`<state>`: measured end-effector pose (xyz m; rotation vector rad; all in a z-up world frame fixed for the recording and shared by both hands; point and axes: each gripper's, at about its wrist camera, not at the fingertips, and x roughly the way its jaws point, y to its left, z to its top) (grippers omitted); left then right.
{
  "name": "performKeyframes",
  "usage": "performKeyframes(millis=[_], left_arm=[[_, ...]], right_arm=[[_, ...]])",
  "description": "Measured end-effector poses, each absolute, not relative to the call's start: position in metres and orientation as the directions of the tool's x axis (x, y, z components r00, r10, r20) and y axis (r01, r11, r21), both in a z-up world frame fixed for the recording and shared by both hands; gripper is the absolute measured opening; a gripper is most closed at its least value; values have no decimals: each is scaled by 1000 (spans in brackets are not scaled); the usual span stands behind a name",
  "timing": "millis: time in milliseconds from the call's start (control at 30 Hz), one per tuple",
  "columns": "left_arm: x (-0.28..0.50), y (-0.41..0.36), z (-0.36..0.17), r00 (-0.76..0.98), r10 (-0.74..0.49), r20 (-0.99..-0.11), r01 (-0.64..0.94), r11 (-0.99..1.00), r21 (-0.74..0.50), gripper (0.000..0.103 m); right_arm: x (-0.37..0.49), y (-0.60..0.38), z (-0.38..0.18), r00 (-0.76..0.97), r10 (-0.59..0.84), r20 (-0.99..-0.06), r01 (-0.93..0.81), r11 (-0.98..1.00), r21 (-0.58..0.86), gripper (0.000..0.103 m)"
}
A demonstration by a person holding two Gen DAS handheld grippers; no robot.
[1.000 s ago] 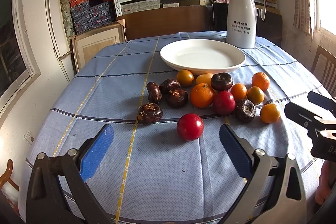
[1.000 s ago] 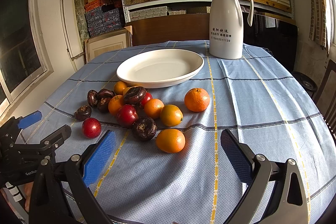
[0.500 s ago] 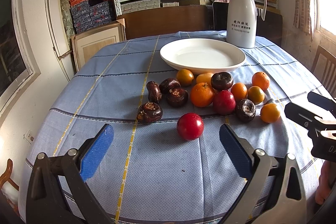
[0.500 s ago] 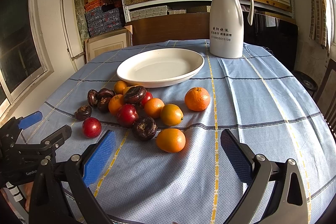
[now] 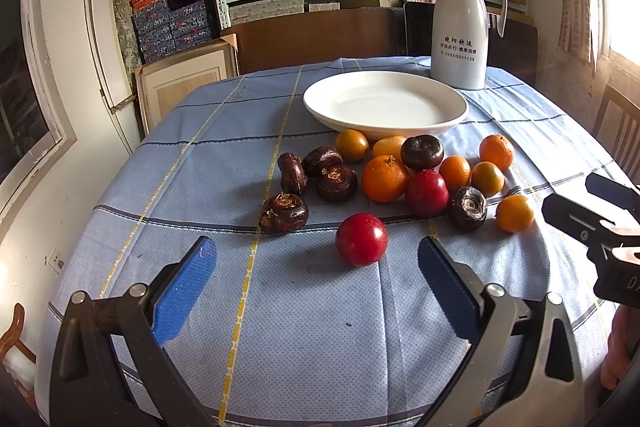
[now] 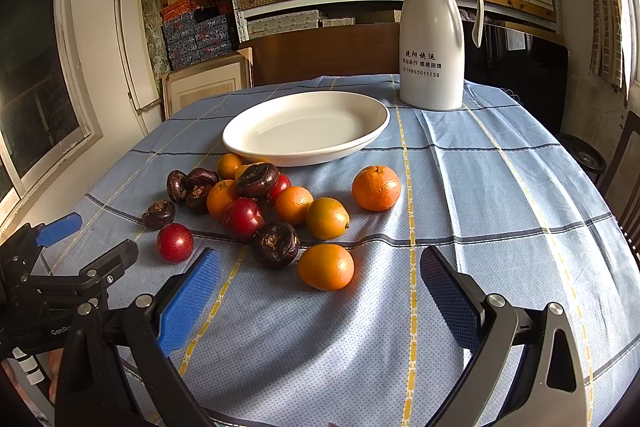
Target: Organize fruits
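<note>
Several fruits lie loose on the blue tablecloth in front of an empty white plate [image 5: 384,103]: oranges, red round fruits and dark brown water chestnuts. My left gripper [image 5: 316,279] is open and empty, low over the cloth; a red fruit [image 5: 361,239] lies just ahead between its fingers. My right gripper [image 6: 320,287] is open and empty; an orange [image 6: 326,266] lies just ahead of it. The plate also shows in the right wrist view [image 6: 306,125]. Each gripper shows at the edge of the other's view.
A white thermos jug [image 5: 460,27] stands behind the plate at the far right; it also shows in the right wrist view [image 6: 432,39]. Shelves with boxes stand behind the table. A wooden chair [image 5: 616,127] is at the right edge.
</note>
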<state>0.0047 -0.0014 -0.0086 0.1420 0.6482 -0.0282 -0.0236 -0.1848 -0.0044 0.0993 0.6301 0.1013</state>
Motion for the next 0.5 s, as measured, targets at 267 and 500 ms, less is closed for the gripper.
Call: performKeyframes(millis=[267,500], left_arm=[[5,-1,-9,797,18,-604,71,990,122,99],[5,-1,-9,796,18,-605,71,990,123,99]], right_arm=[[-24,-185,-4,804,125,-581,-64,990,124,100],[-24,-187,-4,804,125,-582,-64,990,125,100]])
